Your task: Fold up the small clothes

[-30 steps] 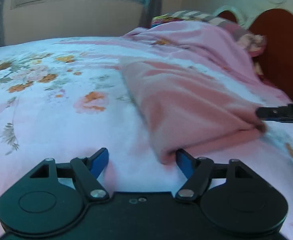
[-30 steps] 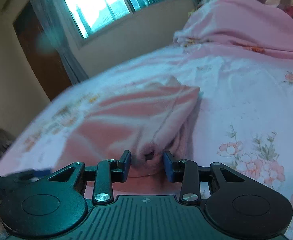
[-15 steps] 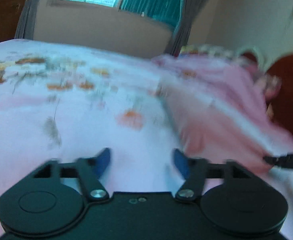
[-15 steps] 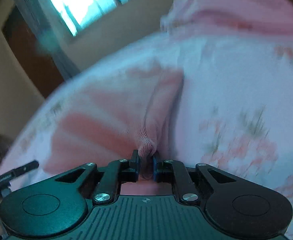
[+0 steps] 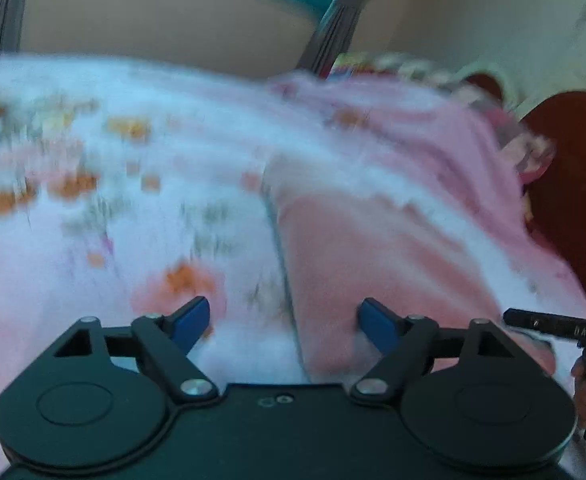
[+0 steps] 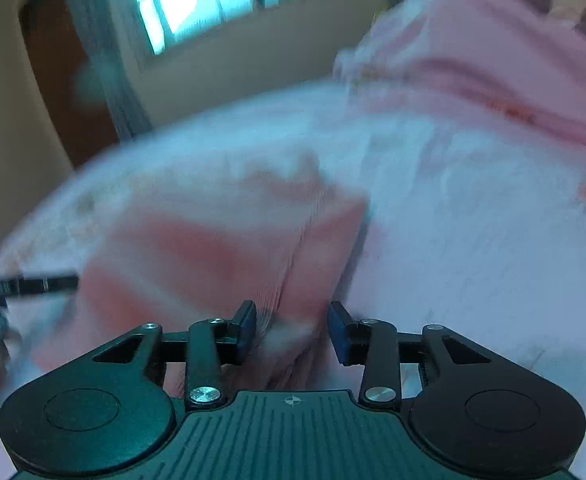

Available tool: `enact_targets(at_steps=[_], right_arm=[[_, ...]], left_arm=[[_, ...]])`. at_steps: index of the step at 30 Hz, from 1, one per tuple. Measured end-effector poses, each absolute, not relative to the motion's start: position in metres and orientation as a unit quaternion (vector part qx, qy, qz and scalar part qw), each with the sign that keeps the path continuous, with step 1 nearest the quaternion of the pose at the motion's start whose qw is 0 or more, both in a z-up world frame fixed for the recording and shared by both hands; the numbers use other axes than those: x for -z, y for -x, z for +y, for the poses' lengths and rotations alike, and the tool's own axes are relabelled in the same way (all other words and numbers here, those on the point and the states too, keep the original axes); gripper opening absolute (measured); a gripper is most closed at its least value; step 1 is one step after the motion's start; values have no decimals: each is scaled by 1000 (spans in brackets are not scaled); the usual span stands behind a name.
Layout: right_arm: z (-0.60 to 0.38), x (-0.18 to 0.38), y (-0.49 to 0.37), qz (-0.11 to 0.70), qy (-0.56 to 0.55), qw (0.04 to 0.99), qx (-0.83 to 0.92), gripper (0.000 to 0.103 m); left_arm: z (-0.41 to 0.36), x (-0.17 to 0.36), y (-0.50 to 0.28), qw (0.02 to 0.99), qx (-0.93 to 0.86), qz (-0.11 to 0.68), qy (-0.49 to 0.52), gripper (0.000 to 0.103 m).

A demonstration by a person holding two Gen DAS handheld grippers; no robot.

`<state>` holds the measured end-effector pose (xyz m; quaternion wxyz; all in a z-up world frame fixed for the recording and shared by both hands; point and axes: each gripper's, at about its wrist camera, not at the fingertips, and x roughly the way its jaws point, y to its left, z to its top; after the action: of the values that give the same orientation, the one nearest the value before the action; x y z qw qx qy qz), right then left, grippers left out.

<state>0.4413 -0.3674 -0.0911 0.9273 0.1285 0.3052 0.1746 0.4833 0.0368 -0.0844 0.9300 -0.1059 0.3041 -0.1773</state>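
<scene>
While pink garment (image 6: 221, 248) is lying lengthwise ahead on bed (image 6: 473, 248), your right gripper (image 6: 291, 328) is nearer, fingers just parting around its near edge; left gripper (image 5: 281, 320) is gaping, straddling its left edge.

Your folded garment (image 5: 373, 248) lies on the bed sheet (image 5: 93, 240); bunched blanket (image 5: 413, 132) behind the garment; headboard (image 5: 573, 200) right of it.

Both tools are matte black with round hubs, silver screws on angled linkage arms and blue pads: the left gripper (image 5: 283, 320) has a smooth base, the right gripper (image 6: 291, 330) a ribbed, dark green one with a crosshair mark.
</scene>
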Motion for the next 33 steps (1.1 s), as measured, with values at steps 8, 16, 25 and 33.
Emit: enact_targets(at_steps=[8, 16, 25, 33], right_arm=[[-360, 102, -480, 308, -129, 927, -168, 39], [-416, 110, -485, 345, -272, 872, -215, 47], [-429, 141, -537, 388, -369, 781, -321, 58], [-396, 143, -574, 378, -325, 787, -364, 29]], left_arm=[[15, 98, -536, 917, 168, 346, 104, 83], [35, 91, -528, 871, 279, 377, 145, 80], [48, 138, -589, 758, 409, 434, 266, 80], [31, 156, -614, 781, 404, 374, 294, 42]])
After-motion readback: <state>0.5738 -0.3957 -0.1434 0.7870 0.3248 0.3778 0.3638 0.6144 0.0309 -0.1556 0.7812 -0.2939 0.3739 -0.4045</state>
